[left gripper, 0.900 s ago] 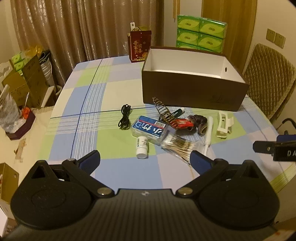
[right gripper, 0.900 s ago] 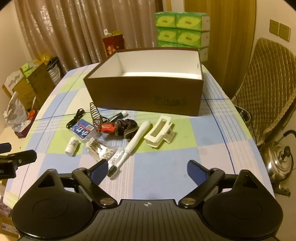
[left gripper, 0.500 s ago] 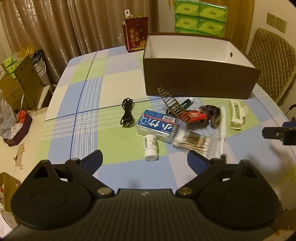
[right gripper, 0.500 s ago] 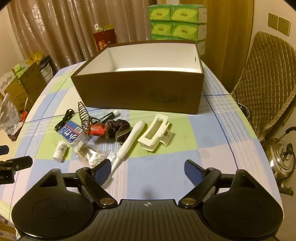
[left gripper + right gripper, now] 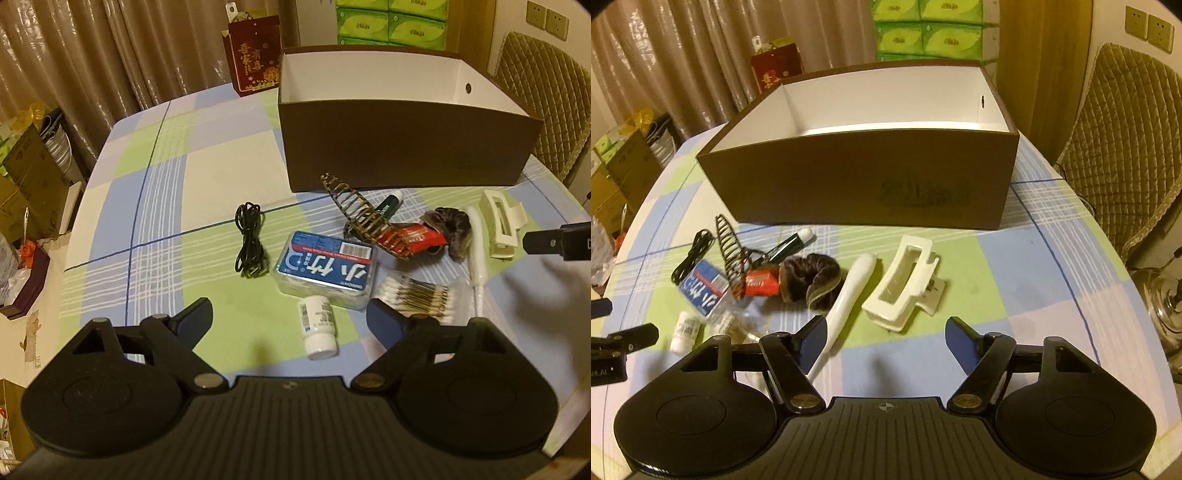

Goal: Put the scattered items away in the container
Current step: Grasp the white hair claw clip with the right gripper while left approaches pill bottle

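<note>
Both my left gripper [image 5: 288, 321] and right gripper [image 5: 885, 341] hover over the desk [image 5: 221, 177], jaws apart, gripping nothing.

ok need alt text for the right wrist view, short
The open right gripper hovers, holding nothing, over a checked tablecloth, just short of a white plastic hair claw and a long white brush handle. Behind them stands an open brown cardboard box, white inside.

One brown box [image 5: 406, 147], two hair clips [image 5: 905, 284] [image 5: 365, 218], one white bottle [image 5: 318, 326], one black cable [image 5: 249, 243], one scrunchie [image 5: 812, 278], one toothbrush [image 5: 846, 299]
</note>
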A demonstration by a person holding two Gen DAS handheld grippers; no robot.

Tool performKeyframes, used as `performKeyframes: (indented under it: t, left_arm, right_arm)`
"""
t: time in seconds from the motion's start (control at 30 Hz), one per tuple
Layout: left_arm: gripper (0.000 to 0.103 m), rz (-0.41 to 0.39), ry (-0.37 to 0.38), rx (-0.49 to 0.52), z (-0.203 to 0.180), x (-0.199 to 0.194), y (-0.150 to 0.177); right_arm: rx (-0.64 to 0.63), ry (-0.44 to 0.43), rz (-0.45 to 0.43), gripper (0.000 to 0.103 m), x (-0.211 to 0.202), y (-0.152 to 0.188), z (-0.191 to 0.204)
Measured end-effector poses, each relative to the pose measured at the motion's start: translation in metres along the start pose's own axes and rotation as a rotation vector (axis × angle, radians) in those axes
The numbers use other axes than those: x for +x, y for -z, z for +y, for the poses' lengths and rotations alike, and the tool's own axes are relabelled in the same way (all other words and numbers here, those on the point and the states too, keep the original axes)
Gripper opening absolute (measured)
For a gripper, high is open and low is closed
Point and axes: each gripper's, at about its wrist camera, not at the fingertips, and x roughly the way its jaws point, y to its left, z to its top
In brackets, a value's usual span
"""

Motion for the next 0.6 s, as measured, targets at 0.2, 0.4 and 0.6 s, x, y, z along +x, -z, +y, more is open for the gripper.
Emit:
performKeyframes:
  t: [0.2,0.4,0.6]
  left_arm:
    - [0.088,0.018,0.008,0.008,0.009,0.019,-0.013]
    - [0.088,0.036,0.018,0.012,0.015,0.037,-0.023]
    - [0.086,0.054,0.034,0.018,0.021,0.047,-0.027]
  right_arm:
    - [0.046,0.014,0.033,0.059,0.023,-0.013,-0.003]
    - [0.099,0.054,0.054,0.046,0.049,-0.029,-0.008]
    - [0.102,0.095,0.066,0.040,0.067,-0.038,-0.009]
